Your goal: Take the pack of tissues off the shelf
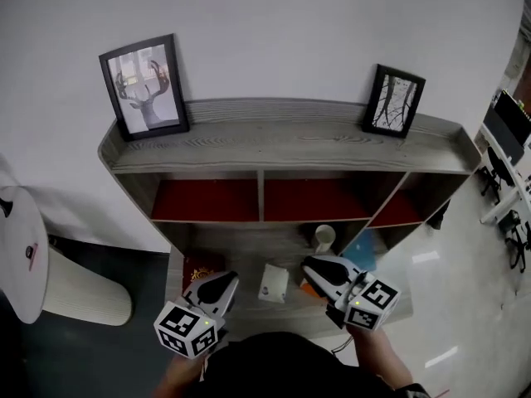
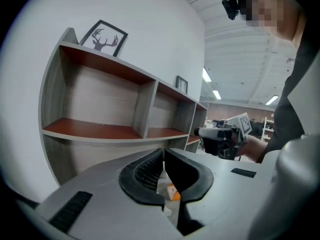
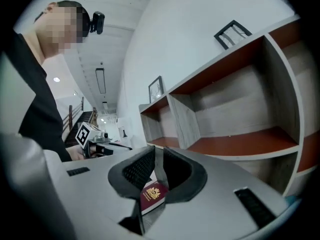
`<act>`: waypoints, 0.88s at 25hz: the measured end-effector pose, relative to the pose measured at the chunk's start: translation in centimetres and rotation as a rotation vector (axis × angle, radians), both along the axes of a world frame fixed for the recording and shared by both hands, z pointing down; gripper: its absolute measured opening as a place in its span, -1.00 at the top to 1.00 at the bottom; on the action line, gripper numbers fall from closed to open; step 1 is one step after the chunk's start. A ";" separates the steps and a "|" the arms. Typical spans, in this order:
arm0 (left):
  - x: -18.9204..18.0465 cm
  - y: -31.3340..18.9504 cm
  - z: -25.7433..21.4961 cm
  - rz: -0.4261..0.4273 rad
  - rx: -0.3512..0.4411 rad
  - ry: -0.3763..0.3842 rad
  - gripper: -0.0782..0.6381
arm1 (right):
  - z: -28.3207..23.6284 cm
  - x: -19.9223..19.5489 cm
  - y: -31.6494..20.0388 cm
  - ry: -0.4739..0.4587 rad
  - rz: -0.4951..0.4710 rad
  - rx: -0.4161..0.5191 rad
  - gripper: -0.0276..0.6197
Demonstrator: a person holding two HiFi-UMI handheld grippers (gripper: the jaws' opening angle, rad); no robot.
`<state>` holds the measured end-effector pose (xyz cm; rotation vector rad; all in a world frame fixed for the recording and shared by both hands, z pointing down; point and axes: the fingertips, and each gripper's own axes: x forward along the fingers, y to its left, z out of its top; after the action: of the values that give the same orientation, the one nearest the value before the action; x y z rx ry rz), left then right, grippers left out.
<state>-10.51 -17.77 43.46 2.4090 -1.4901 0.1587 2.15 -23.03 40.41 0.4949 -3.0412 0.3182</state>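
Note:
The white pack of tissues (image 1: 273, 282) stands on the grey lower shelf board (image 1: 249, 243), between my two grippers. My left gripper (image 1: 226, 279) is just left of it, a short gap away. Its jaws are pressed together with nothing in them (image 2: 163, 156). My right gripper (image 1: 307, 264) is just right of the pack, its jaws almost touching and nothing between them (image 3: 156, 154). Neither gripper touches the pack. The two grippers point towards each other; the right gripper (image 2: 220, 136) shows in the left gripper view.
A dark red passport (image 1: 202, 268) lies on the board behind the left gripper. A pale cup (image 1: 323, 237), a blue object (image 1: 362, 251) and a small orange thing (image 1: 309, 288) sit round the right gripper. Two picture frames (image 1: 145, 85) stand on the shelf top above red-lined compartments (image 1: 207, 200).

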 end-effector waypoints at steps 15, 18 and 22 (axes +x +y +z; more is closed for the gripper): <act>-3.7 -0.4 -3.2 0.025 0.119 -0.051 0.72 | -5.2 -5.6 3.5 -0.044 -0.030 0.099 0.83; -3.4 -0.8 -3.8 0.039 0.140 -0.054 0.72 | -5.3 -5.5 3.7 -0.042 -0.025 0.106 0.85; -3.1 -1.1 -4.1 0.050 0.150 -0.059 0.72 | -5.2 -5.4 3.5 -0.041 -0.022 0.114 0.86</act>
<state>-13.57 -18.88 39.41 2.5820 -1.5182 0.1352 -3.21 -19.55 35.20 0.4656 -3.1153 0.1572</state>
